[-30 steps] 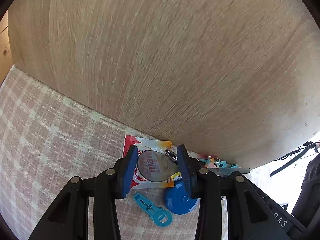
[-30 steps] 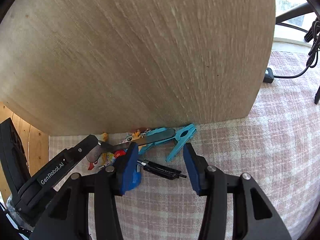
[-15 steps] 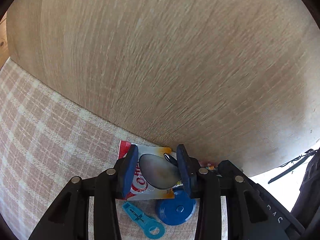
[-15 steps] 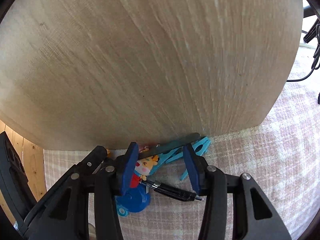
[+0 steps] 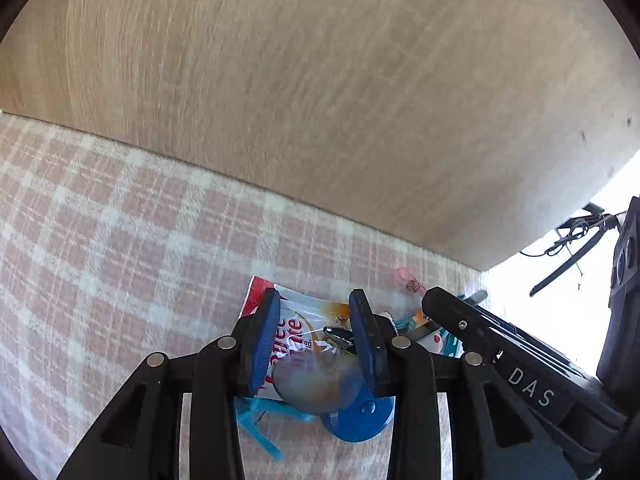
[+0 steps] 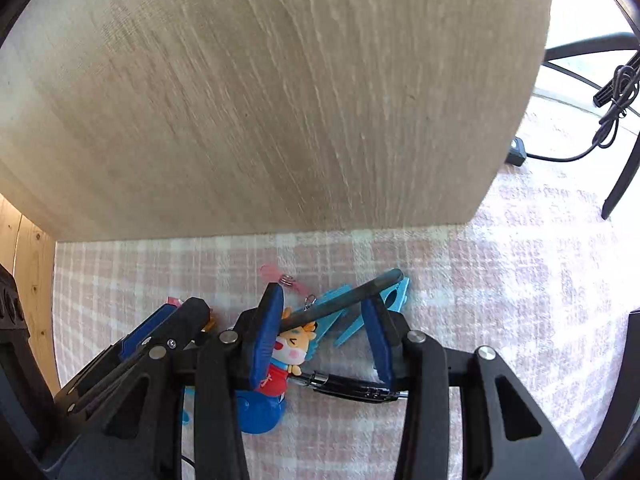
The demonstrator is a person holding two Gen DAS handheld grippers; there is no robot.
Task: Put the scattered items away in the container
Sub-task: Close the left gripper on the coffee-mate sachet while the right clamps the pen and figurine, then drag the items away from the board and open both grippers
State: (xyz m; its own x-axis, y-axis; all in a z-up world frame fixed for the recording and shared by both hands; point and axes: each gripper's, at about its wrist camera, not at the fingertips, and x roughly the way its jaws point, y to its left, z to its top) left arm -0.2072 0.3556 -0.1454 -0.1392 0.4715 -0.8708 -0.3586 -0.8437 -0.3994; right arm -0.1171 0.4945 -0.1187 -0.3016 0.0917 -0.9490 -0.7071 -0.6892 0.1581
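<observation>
Small items lie in a heap on a pink checked cloth by a wooden wall. My left gripper (image 5: 314,334) holds a metal spoon's bowl (image 5: 316,384) between its jaws, over a red and white coffee sachet (image 5: 294,330). A blue round lid (image 5: 360,418) and a light blue plastic piece (image 5: 260,424) lie under it. My right gripper (image 6: 326,334) is open over a cartoon keychain figure (image 6: 292,350), blue clothes pegs (image 6: 360,308) and a black pen (image 6: 352,384). The spoon's dark handle (image 6: 348,296) crosses between its fingers. The container is not in view.
The wooden panel (image 5: 320,80) rises close behind the heap. A pink clip (image 6: 280,276) lies near it. Black cables (image 6: 612,92) and a chair leg stand at the far right. Each gripper shows in the other's view, close alongside.
Both grippers have drawn back from the wooden panel, showing more cloth. The spoon bowl has slid lower between my left jaws. My right gripper has moved over the keychain figure.
</observation>
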